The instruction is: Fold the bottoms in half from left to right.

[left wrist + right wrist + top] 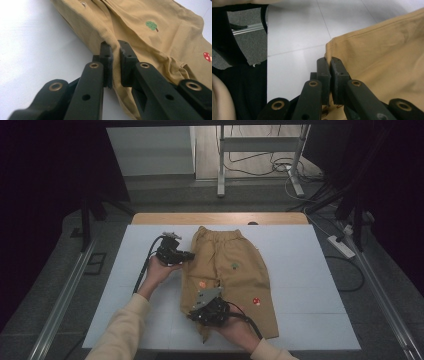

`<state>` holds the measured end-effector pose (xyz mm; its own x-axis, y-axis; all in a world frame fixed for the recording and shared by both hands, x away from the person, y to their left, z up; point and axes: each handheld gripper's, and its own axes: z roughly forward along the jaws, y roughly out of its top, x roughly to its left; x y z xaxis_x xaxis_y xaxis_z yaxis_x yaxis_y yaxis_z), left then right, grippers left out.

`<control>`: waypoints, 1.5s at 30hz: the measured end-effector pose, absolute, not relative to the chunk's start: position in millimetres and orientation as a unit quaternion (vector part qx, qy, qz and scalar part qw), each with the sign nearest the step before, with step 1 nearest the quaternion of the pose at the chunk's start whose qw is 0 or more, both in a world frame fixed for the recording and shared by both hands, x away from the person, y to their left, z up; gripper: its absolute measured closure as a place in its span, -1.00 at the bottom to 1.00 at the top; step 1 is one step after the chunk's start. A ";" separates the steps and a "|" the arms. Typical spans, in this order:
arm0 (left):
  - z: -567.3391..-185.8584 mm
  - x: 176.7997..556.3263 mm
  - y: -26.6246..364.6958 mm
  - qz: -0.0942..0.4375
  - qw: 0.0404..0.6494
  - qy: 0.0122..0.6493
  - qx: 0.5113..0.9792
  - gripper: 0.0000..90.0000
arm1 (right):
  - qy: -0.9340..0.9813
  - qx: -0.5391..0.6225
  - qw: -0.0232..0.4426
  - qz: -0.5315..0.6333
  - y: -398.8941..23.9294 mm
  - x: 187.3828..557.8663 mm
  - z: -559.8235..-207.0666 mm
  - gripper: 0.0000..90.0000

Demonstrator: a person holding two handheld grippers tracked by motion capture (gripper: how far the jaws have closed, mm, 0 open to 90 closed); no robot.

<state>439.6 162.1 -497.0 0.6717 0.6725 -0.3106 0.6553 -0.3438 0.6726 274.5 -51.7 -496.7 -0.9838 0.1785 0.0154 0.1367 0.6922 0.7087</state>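
High view: left gripper (186, 255) clamps the left side seam of the tan kids' shorts (240, 275), likely to pin or lift that edge for folding. Shorts lie flat on the white table sheet (300, 270), stretching right of both grippers; tree print (234, 266) and mushroom print (256, 301) sit right of them. Right gripper (196, 314) pinches the near leg hem corner, jaws clenched on fabric, probably to fold it over.
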 end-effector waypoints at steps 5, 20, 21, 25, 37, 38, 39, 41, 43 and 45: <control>-494.4 438.2 160.3 0.012 0.411 0.403 0.818 0.84 | 0.919 0.095 0.029 0.382 -60.2 275.5 -496.2 0.91; -487.8 436.2 155.6 0.012 0.427 0.397 0.812 0.84 | 0.915 0.099 0.032 0.390 -71.5 272.2 -492.7 0.91; -487.5 436.4 155.3 0.012 0.426 0.396 0.813 0.84 | 0.915 0.101 0.033 0.390 -72.3 271.9 -492.8 0.91; -486.5 436.8 153.2 0.013 0.427 0.394 0.814 0.84 | 0.913 0.105 0.038 0.393 -76.8 271.5 -492.9 0.91; -481.5 434.9 145.9 0.016 0.433 0.387 0.814 0.84 | 0.911 0.121 0.037 0.393 -91.2 272.3 -492.8 0.91; -481.5 435.0 146.0 0.016 0.434 0.388 0.813 0.84 | 0.910 0.122 0.038 0.394 -92.6 272.3 -492.7 0.91; -481.4 434.9 145.7 0.016 0.435 0.388 0.813 0.84 | 0.909 0.124 0.037 0.396 -93.9 272.3 -492.6 0.91; -480.9 434.4 144.6 0.016 0.437 0.387 0.812 0.84 | 0.909 0.125 0.041 0.395 -96.6 272.3 -491.7 0.91; -479.7 433.8 143.6 0.018 0.438 0.386 0.812 0.84 | 0.908 0.127 0.041 0.398 -99.2 272.1 -491.1 0.91; -478.5 433.3 143.2 0.019 0.439 0.384 0.812 0.84 | 0.907 0.129 0.043 0.397 -102.2 271.7 -490.2 0.91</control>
<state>433.3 143.2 -478.5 0.7046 0.6400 -0.3063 0.6064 -0.3190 0.7283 271.7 -102.2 -490.2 -0.9629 0.2687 0.0245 0.2003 0.6507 0.7325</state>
